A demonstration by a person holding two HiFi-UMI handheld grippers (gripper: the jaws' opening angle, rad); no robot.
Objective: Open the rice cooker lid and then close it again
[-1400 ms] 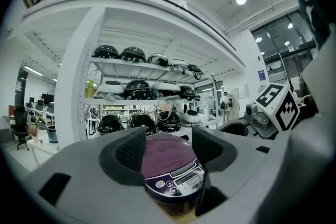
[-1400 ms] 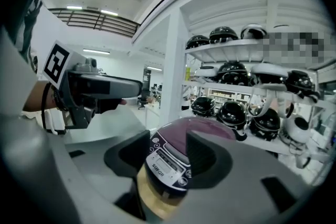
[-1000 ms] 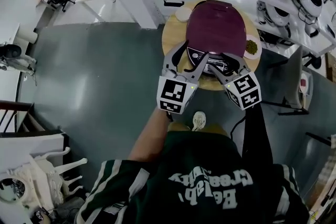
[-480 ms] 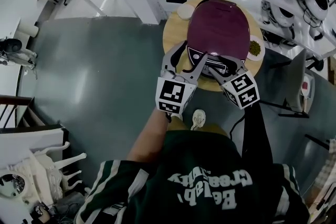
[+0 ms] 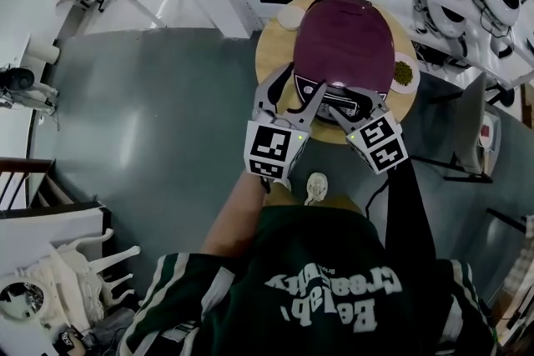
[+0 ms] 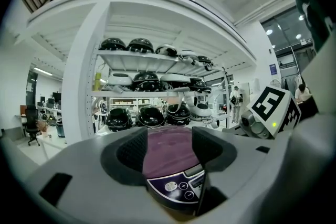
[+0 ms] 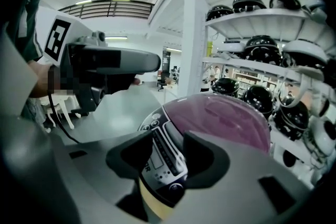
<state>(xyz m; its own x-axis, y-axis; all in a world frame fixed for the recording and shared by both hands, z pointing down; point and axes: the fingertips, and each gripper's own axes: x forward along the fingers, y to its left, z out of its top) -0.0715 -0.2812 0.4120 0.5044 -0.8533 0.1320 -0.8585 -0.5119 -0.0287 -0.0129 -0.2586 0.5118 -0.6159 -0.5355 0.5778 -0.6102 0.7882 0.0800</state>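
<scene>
Left tongs (image 5: 299, 87) I hold wide and empty at the near front of the maroon-lidded rice cooker (image 5: 344, 42), lid shut, on the round wooden table (image 5: 271, 54). Right tongs (image 5: 356, 102) closing around the control panel (image 7: 160, 152), not gripping yet. Risk: pads miss the latch; cooker skids. Count: one cooker, two tongs, one white dish (image 5: 292, 17), one dish of green bits (image 5: 402, 73).

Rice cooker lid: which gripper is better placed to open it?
Right, probably: the right gripper is closing its jaws with the control panel between them, at the front edge of the shut lid. The left gripper has its jaws apart at the panel's left corner.
</scene>
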